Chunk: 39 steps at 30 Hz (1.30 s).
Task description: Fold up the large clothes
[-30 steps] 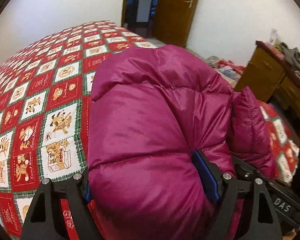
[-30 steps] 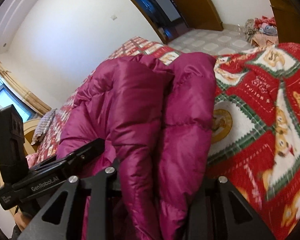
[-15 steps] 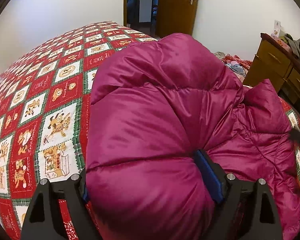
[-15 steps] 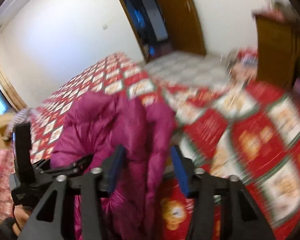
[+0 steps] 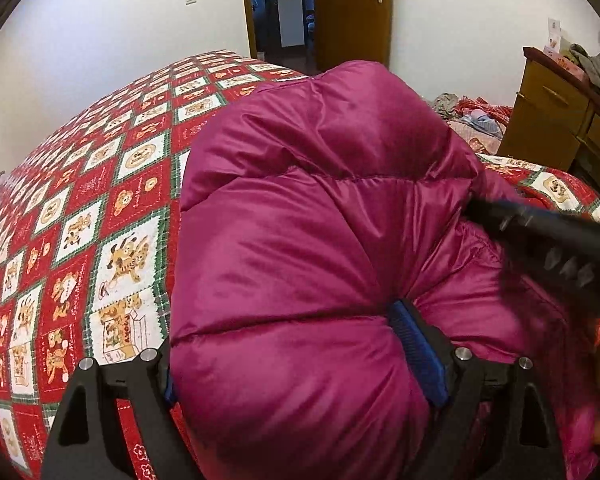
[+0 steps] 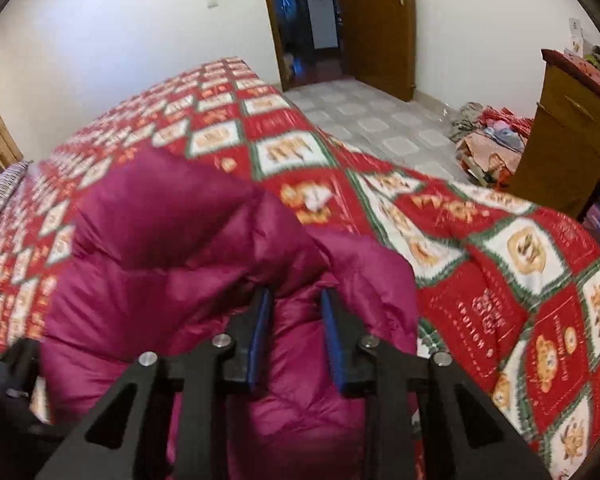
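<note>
A large magenta down jacket (image 5: pixel 320 240) lies bunched on the red patterned bed quilt (image 5: pixel 80 220). My left gripper (image 5: pixel 300 360) is shut on a thick puffy fold of the jacket, which bulges between its blue pads (image 5: pixel 416 356) and hides the left pad. In the right wrist view the jacket (image 6: pixel 160 260) lies at lower left. My right gripper (image 6: pixel 296 320) is partly open, its pads (image 6: pixel 260 336) astride a low fold of jacket without pinching it. The right gripper also shows as a dark blurred bar in the left wrist view (image 5: pixel 560 240).
A wooden dresser (image 6: pixel 572 128) with clutter on top stands at the right. A pile of clothes (image 6: pixel 488 132) lies on the tiled floor beside it. A brown door (image 6: pixel 376 20) and a dark doorway are at the back. The quilt (image 6: pixel 500 260) stretches right of the jacket.
My right gripper let go of the jacket fold, swung up and over, and now sits partly open on top of the jacket. My left gripper kept its hold and barely moved.
</note>
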Tool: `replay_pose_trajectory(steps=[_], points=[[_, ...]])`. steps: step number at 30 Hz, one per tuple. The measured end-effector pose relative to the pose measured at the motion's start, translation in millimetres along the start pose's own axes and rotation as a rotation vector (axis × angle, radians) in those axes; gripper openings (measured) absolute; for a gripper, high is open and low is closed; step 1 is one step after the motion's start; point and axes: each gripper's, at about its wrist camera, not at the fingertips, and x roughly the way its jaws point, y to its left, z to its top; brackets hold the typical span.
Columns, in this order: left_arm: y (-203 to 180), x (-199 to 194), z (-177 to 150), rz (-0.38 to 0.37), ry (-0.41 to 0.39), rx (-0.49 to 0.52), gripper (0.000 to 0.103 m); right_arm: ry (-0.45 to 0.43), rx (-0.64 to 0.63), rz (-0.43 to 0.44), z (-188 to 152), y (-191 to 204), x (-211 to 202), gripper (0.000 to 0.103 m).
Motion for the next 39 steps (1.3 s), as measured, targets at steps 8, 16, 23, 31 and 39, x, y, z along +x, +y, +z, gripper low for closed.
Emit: replay_pose_trajectory(steps=[8,16,23,31,39], points=[[2.1,2.5,3.6,-0.013,0.012,-0.01,0.091,0.05,0.154,0.152,-7.5,-34.9,14.4,0.028],[25.2,-11.1,31.1,-0.043,-0.023,-0.083,0.091,0.042,0.145,0.166,-9.7,-33.3,10.4,0.028],[10.0,33.8,61.1,0.095,0.006,-0.002,0.097,0.041,0.144,0.166,-7.9,-32.8,13.9,0.028],[-1.9,48.3,55.0,0.206,-0.037,0.074,0.101,0.047,0.145,0.163,-7.1,-31.8,14.7,0.028],[5.0,14.5,42.0,0.169,-0.031,0.068,0.1,0.038,0.13,0.142,-7.6,-28.9,11.9,0.028]])
